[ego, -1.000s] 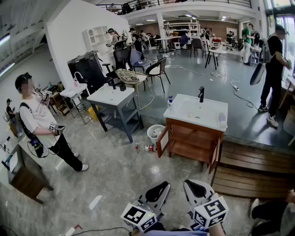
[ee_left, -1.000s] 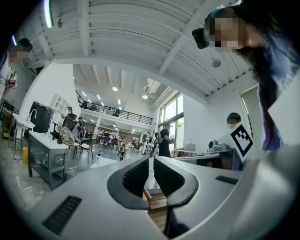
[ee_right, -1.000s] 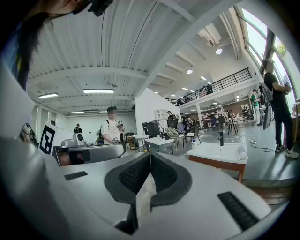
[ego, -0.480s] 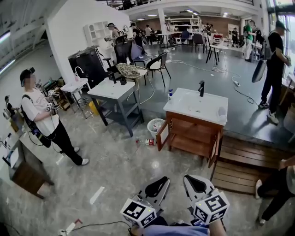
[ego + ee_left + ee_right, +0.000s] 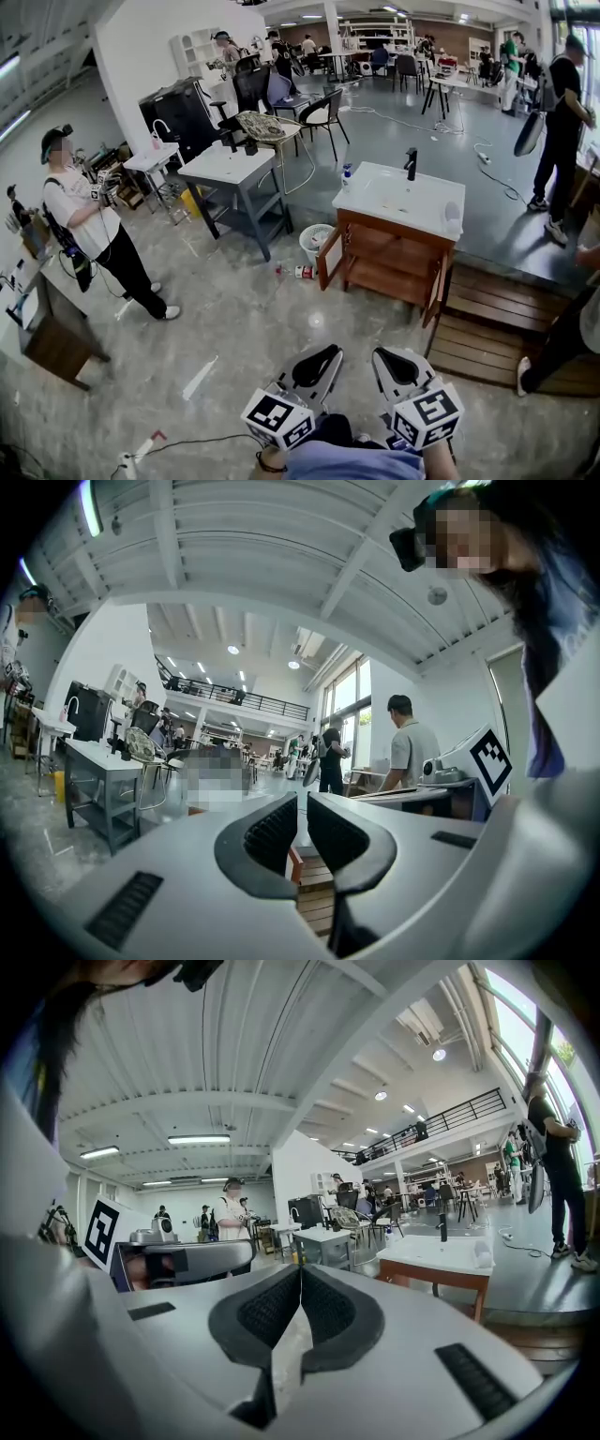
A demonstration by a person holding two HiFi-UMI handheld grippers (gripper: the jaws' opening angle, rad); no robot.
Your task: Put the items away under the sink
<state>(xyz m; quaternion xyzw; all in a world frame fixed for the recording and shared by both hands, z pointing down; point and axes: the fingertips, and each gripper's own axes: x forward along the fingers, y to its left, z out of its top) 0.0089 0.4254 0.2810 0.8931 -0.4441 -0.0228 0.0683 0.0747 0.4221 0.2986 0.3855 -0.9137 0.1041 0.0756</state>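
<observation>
1. Left gripper point(image 5: 317, 364) and right gripper point(image 5: 398, 364) are both closed and empty, held near and low as a second ago
2. Nothing taken yet: small container point(image 5: 304, 273) lies on the floor just left of the sink cabinet point(image 5: 389, 272), whose doors are open
3. A person's leg point(image 5: 553, 352) has come onto the wooden platform point(image 5: 487, 342) on the right; white bin point(image 5: 314, 244) stands beside the container

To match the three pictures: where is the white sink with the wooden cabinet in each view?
Head view: the sink, right of centre.
Left gripper view: not discernible; only a strip of brown wood shows between the left gripper's tongs.
Right gripper view: at the right, beyond the right gripper's tongs.
Shared landmark: the grey table, left of the sink, at far left, near centre, in that order.
</observation>
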